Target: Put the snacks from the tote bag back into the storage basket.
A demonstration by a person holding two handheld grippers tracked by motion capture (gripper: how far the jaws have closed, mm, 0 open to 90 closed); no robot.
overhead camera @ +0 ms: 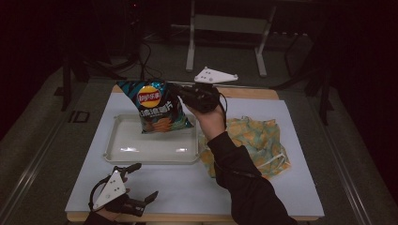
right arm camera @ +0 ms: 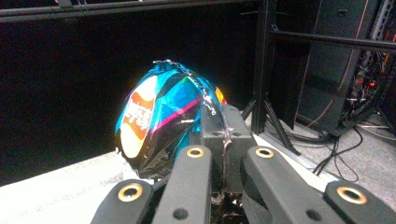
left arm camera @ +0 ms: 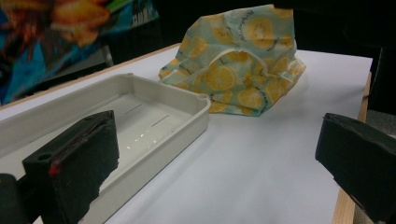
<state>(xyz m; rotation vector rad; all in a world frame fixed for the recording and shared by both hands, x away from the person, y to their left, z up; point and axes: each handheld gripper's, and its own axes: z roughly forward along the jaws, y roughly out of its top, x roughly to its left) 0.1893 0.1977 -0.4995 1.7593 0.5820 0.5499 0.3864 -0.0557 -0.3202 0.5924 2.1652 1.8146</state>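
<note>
A blue crisp bag (overhead camera: 157, 107) hangs in the air over the far part of the white tray (overhead camera: 123, 150). My right gripper (overhead camera: 180, 96) is shut on the bag's right edge. In the right gripper view the jaws pinch the crimped seam of the crisp bag (right arm camera: 159, 123), which bulges to the left of my right gripper (right arm camera: 225, 135). My left gripper (overhead camera: 143, 180) rests open near the table's front left edge, holding nothing. In the left gripper view my left gripper (left arm camera: 215, 154) faces the tray (left arm camera: 163, 140) with its jaws wide apart.
A lemon-print cloth bag (overhead camera: 260, 140) lies crumpled to the right of the tray, seen also as the cloth bag (left arm camera: 238, 65) in the left gripper view. White paper (overhead camera: 187, 187) covers the tabletop. A metal stand (overhead camera: 225, 37) and cables sit on the floor behind.
</note>
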